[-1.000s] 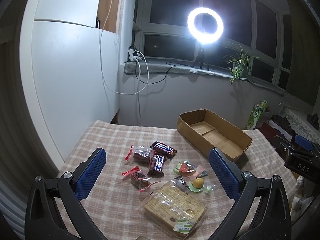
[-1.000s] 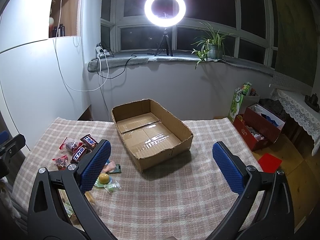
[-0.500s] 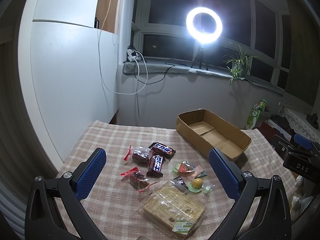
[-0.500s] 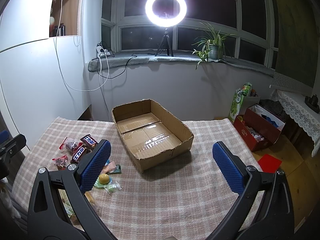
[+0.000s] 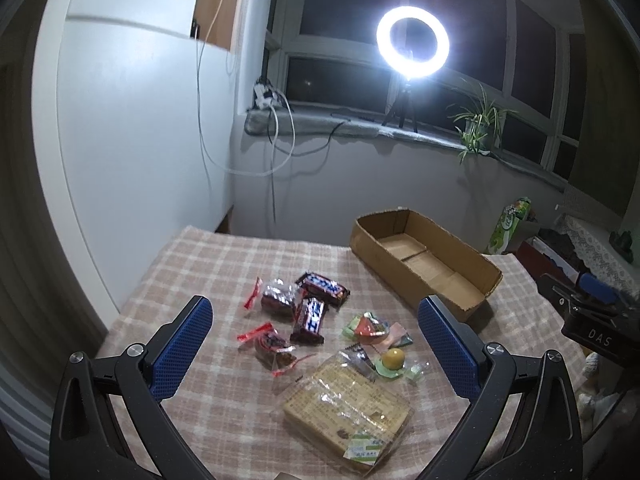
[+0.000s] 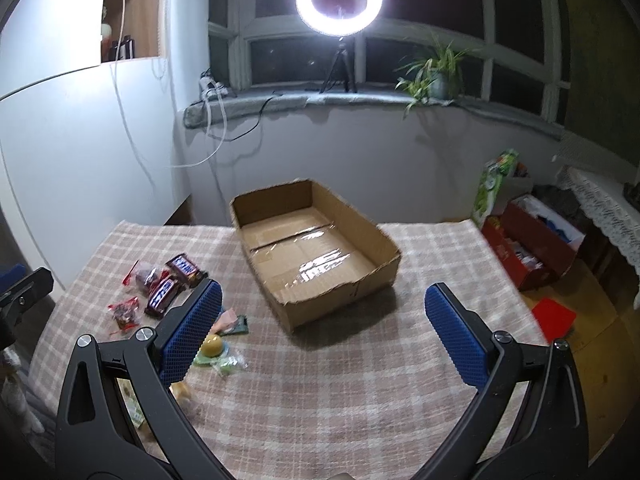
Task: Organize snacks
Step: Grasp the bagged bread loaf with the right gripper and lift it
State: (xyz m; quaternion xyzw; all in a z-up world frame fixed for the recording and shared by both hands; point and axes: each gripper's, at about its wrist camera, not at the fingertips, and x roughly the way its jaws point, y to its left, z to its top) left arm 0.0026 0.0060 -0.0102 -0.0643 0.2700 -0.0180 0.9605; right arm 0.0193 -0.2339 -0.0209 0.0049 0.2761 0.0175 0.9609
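Several wrapped snacks lie on a checked tablecloth (image 5: 224, 264): two dark chocolate bars (image 5: 322, 283) (image 5: 308, 321), red-wrapped sweets (image 5: 272, 346), a yellow round sweet (image 5: 393, 359) and a large clear pack of biscuits (image 5: 347, 404). An empty cardboard box (image 5: 424, 258) (image 6: 312, 248) stands at the back right of them. My left gripper (image 5: 316, 336) hangs open above the snacks, holding nothing. My right gripper (image 6: 324, 324) is open above the cloth in front of the box; its left finger hides part of the snacks (image 6: 168, 292).
A white cabinet (image 5: 132, 140) stands left of the table. A ring light (image 5: 412, 42) and a potted plant (image 6: 434, 74) sit on the windowsill behind. Red boxes (image 6: 532, 248) and a green carton (image 6: 494, 184) stand on the floor at right.
Both grippers have drifted slightly; the views shift a little and are blurred. The snacks and the box have not moved.
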